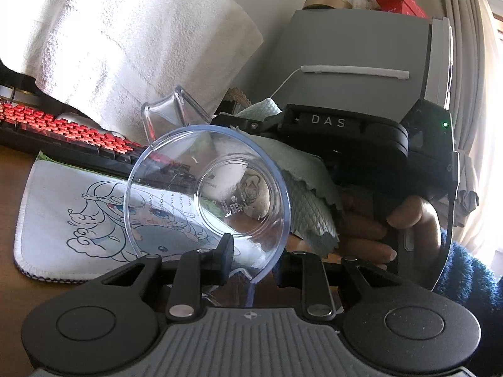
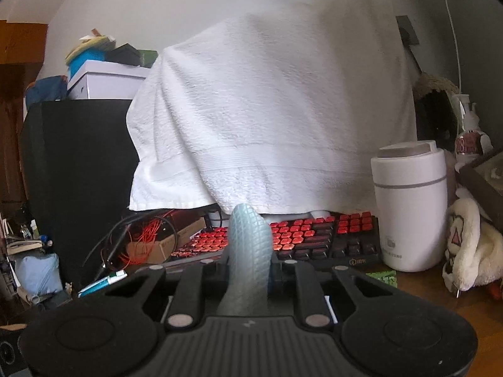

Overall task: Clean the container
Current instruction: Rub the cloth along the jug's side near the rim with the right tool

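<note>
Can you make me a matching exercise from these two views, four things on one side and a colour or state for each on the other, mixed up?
Things:
1. clear container
2. cleaning cloth
3. keyboard
4. towel

Descriptions:
A. white, draped over something behind the keyboard
B. transparent, tipped on its side, gripped at the rim by the left gripper
C. red keys
D. pale blue-green, pinched in the right gripper

Pairs: 1-B, 2-D, 3-C, 4-A

Home desk: keyboard (image 2: 283, 238), towel (image 2: 270, 110), humidifier (image 2: 408, 204)
</note>
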